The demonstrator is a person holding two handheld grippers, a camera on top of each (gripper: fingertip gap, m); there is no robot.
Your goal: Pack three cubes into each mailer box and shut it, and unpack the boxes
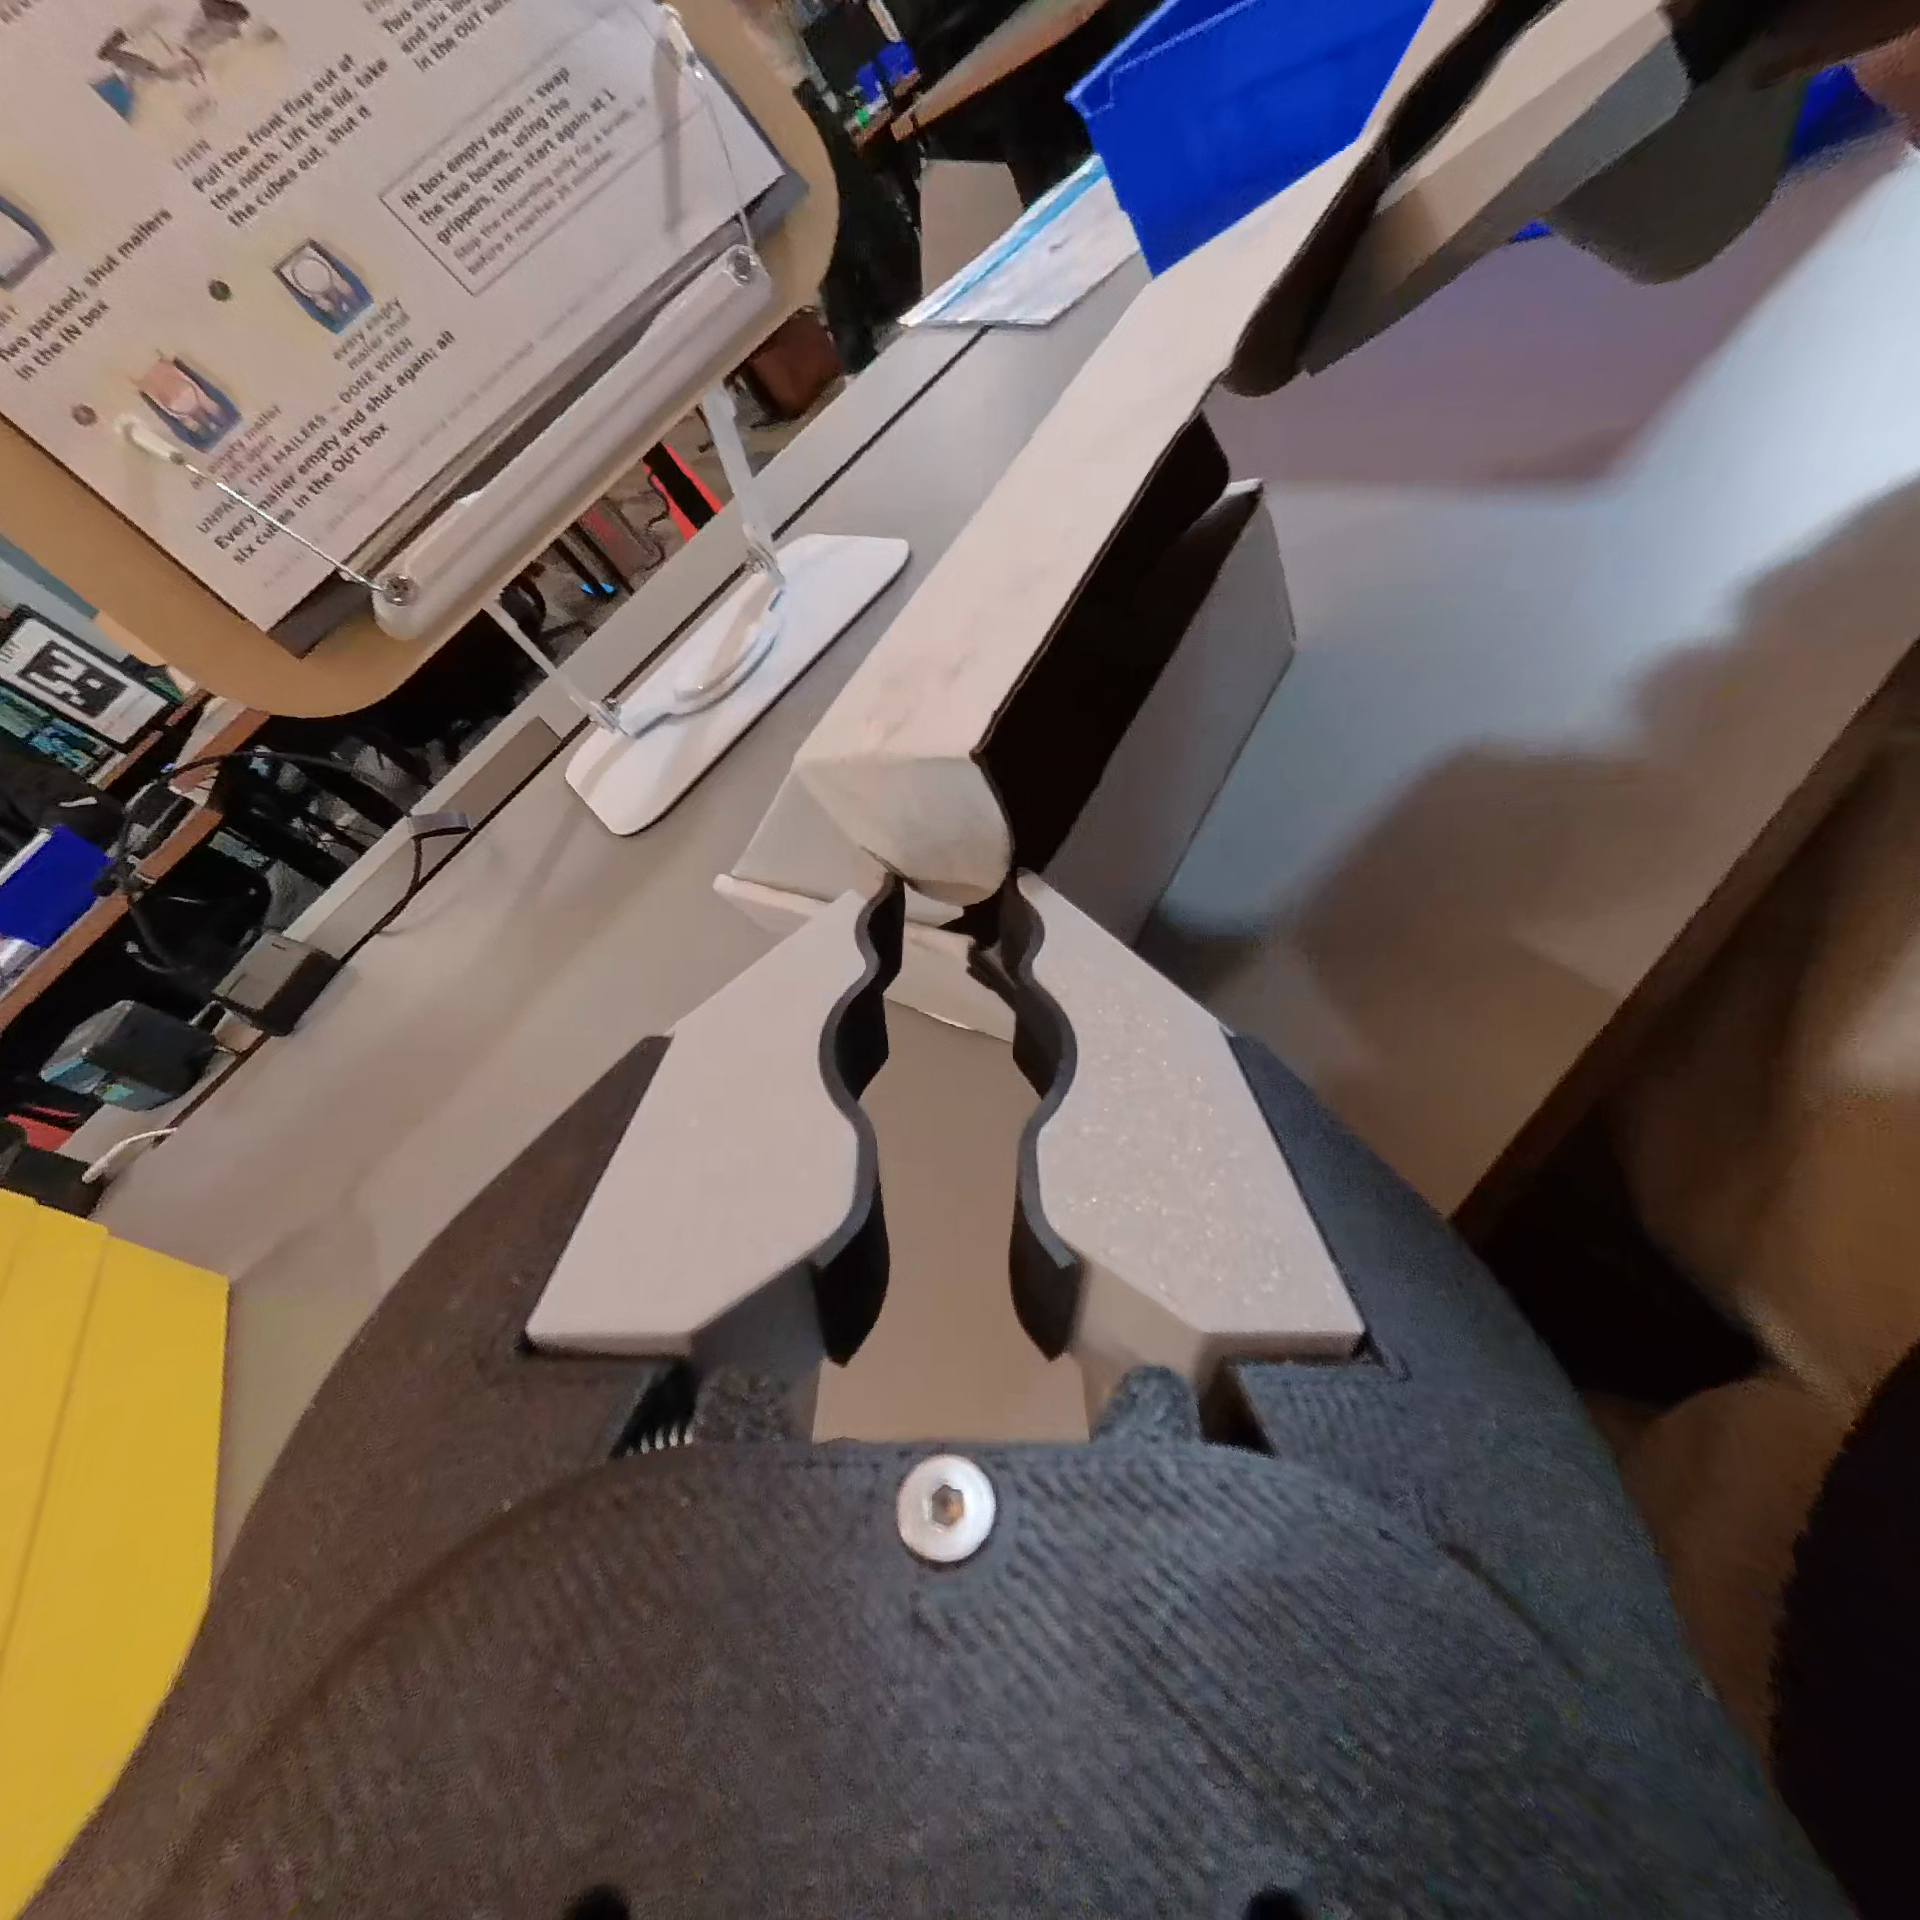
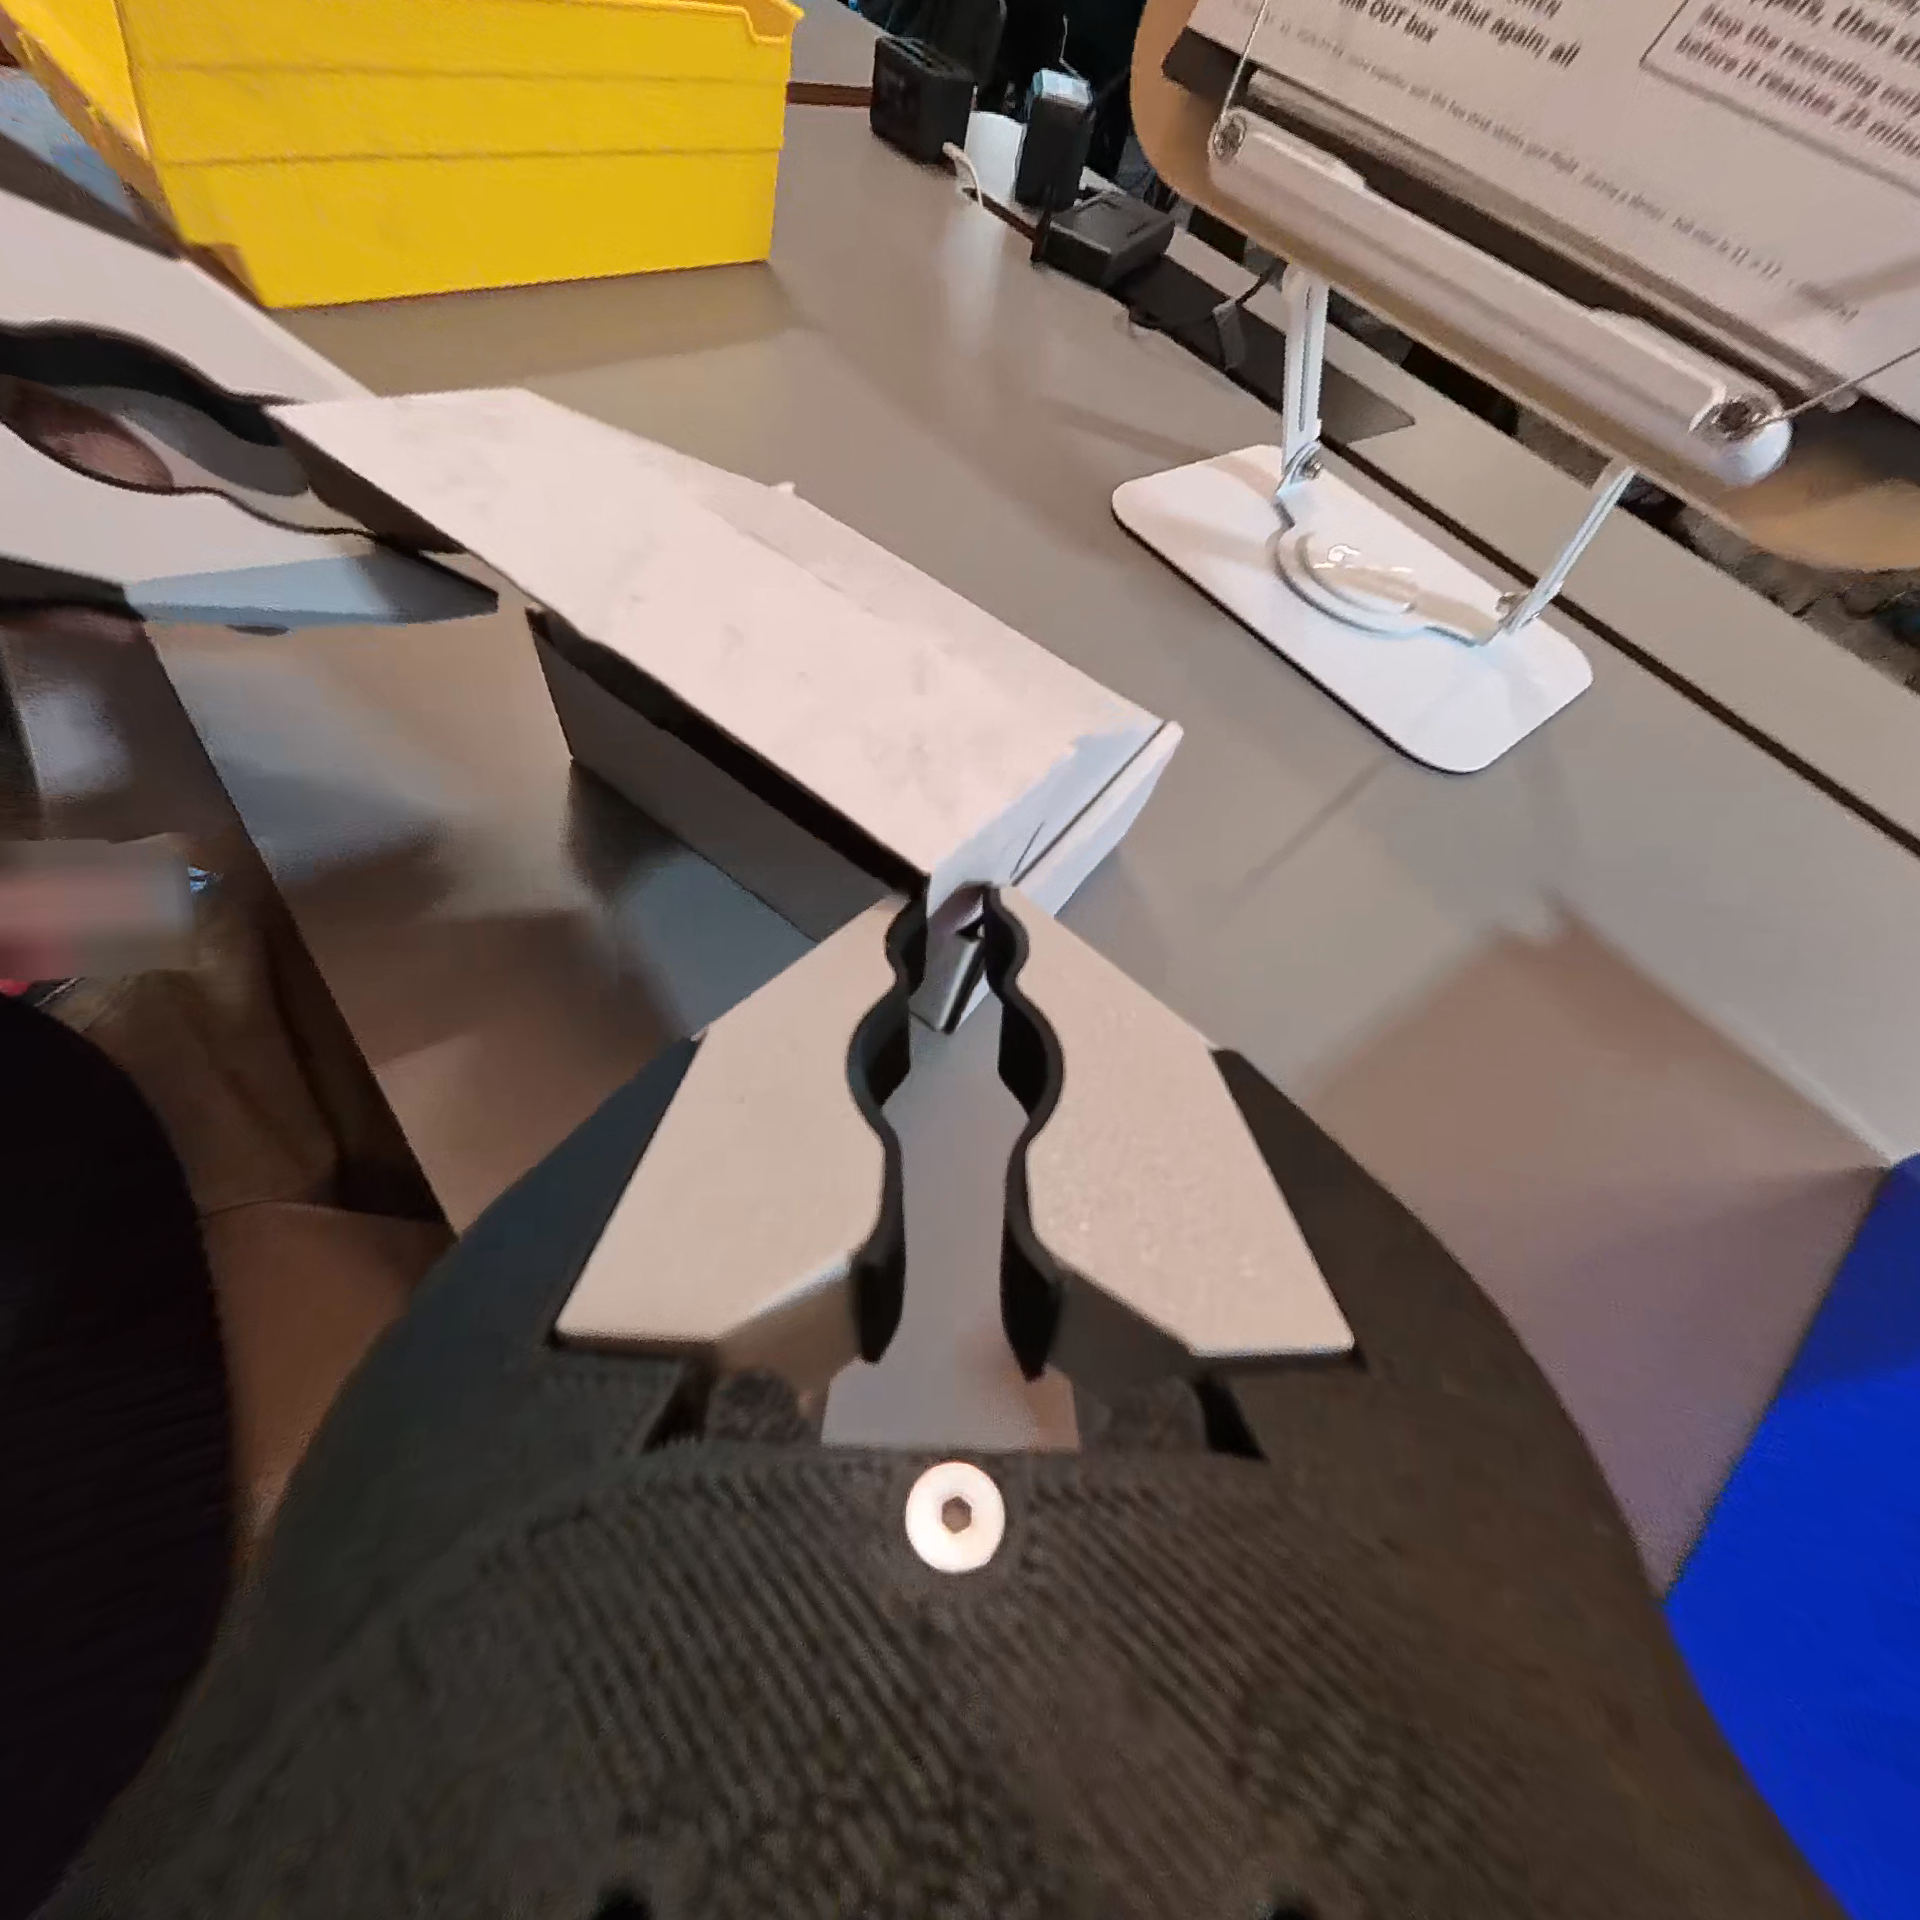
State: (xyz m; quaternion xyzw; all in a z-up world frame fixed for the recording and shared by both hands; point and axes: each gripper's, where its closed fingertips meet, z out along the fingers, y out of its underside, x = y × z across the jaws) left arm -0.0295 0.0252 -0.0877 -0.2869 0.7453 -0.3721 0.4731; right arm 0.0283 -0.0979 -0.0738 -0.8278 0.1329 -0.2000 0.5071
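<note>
A white mailer box [image 1: 1049, 582] lies on the grey table [image 1: 499, 997], its long front flap raised over a dark gap. My left gripper [image 1: 951, 896] is shut on the flap's rounded near corner. My right gripper [image 2: 956, 920] is shut on the flap's opposite corner, and the box [image 2: 769, 665] stretches away from it. Each gripper also shows at the box's far end in the other view: the right one at the top right of the left wrist view [image 1: 1455, 218], the left one at the left edge of the right wrist view [image 2: 156, 457]. No cubes are in view.
An instruction board [image 1: 343, 270] on a white stand [image 2: 1361, 634] is behind the box. A yellow bin [image 2: 457, 145] sits on the left side of the table and a blue bin [image 1: 1247, 114] on the right. Black chargers and cables [image 2: 1091, 229] line the back edge. The gap from one gripper's tips to the other's is roughly 15 cm.
</note>
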